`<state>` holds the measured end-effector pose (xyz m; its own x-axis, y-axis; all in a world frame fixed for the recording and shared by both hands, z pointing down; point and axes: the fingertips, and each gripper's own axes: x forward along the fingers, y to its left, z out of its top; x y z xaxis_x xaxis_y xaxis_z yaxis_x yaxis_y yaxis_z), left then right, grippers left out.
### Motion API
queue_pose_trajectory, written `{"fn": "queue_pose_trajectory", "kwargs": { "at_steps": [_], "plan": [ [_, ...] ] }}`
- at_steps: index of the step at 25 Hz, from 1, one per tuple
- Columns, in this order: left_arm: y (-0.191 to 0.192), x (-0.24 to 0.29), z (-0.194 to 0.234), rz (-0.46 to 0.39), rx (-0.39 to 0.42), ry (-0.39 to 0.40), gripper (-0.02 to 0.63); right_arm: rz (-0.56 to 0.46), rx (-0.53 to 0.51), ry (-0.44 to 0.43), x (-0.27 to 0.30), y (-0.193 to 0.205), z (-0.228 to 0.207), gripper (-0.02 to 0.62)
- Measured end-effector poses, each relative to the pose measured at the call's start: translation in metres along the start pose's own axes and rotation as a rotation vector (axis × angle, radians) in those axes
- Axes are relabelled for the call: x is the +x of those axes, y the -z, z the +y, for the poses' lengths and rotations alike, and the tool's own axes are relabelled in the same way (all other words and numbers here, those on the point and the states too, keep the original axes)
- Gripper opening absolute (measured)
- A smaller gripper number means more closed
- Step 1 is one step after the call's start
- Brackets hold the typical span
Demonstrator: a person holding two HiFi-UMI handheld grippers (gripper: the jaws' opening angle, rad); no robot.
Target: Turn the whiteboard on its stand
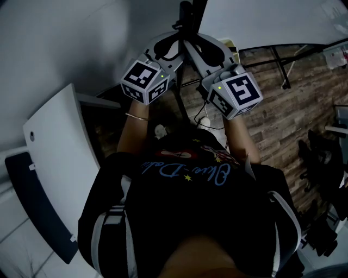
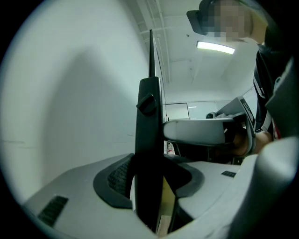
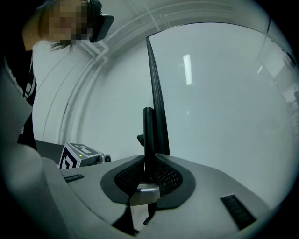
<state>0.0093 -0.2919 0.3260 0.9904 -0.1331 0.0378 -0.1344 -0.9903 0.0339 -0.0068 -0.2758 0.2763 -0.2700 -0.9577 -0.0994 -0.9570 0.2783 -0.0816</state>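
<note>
Head view: the left gripper (image 1: 175, 39) and the right gripper (image 1: 191, 46) are raised side by side. Their tips meet on the black frame bar (image 1: 187, 16) at the near edge of the whiteboard (image 1: 261, 21). The board's pale face runs off beyond the right gripper's jaws. A black stand leg (image 1: 283, 65) rests on the wooden floor (image 1: 283, 119) below it.

Left gripper view: the 2 jaws stand wide, and the black frame bar fills the gap between the pads, so they are clamped on it. It rises straight up from the jaws. A pale surface lies to the left of the jaws. The right gripper shows just beyond them on the right, under a ceiling light (image 2: 216, 47).

Right gripper view: the jaws are narrow, pinched on a thin black rod (image 3: 148, 135) between the ribbed pads. The whiteboard's edge rises behind it, with its face to the right of the jaws. The left gripper's marker cube (image 3: 77, 158) sits to their left.
</note>
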Motion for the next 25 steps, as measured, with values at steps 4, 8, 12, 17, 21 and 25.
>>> {"fn": "queue_pose_trajectory", "kwargs": {
  "at_steps": [4, 8, 12, 17, 21, 25],
  "plan": [
    [-0.008, 0.000, 0.001, 0.005, 0.002, 0.006, 0.189, 0.004, 0.002, 0.006, 0.002, -0.008, -0.001, 0.069],
    [-0.012, -0.001, -0.001, 0.003, 0.004, 0.009, 0.189, 0.005, 0.010, 0.010, 0.001, -0.012, 0.001, 0.069],
    [-0.003, -0.012, -0.007, -0.001, 0.006, 0.012, 0.189, 0.008, 0.010, 0.008, -0.004, -0.003, 0.012, 0.069],
    [0.005, -0.021, -0.012, -0.004, 0.008, 0.013, 0.189, 0.007, 0.010, 0.002, -0.008, 0.005, 0.022, 0.069],
    [0.004, -0.025, -0.013, 0.000, 0.010, 0.018, 0.189, 0.010, 0.005, 0.003, -0.008, 0.004, 0.026, 0.071],
    [0.005, -0.031, -0.012, 0.000, 0.012, 0.022, 0.189, 0.005, 0.017, 0.003, -0.006, 0.004, 0.032, 0.071]
  ]
}}
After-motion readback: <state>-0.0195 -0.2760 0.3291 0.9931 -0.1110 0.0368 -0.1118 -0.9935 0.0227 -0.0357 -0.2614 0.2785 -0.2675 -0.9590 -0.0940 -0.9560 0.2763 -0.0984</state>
